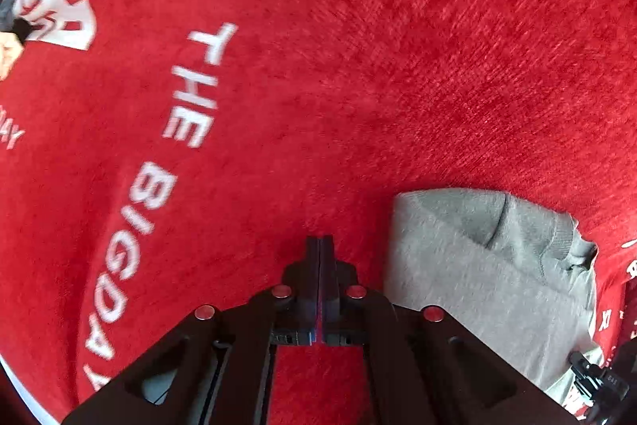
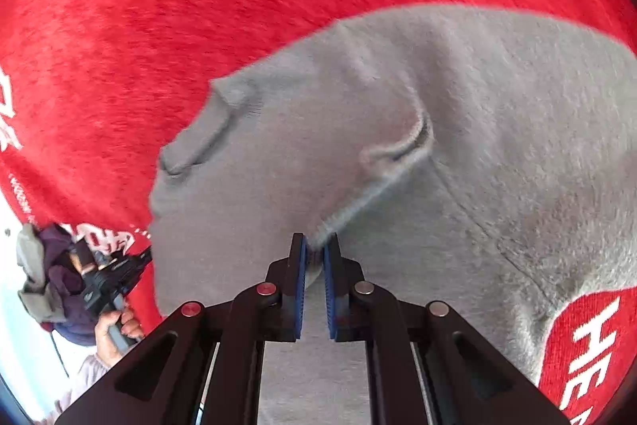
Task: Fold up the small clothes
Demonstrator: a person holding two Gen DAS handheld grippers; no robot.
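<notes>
A red blanket (image 1: pixel 358 67) with white lettering fills both my views, with broad bare room beyond my left gripper (image 1: pixel 320 242), whose jaws are clenched on nothing. The grey garment (image 2: pixel 398 106) lies on the blanket, its long axis running from lower left to upper right in the right view, its ribbed end at the left. My right gripper (image 2: pixel 314 246) pinches a grey fold. Only this view shows my left hand (image 2: pixel 115 329).
</notes>
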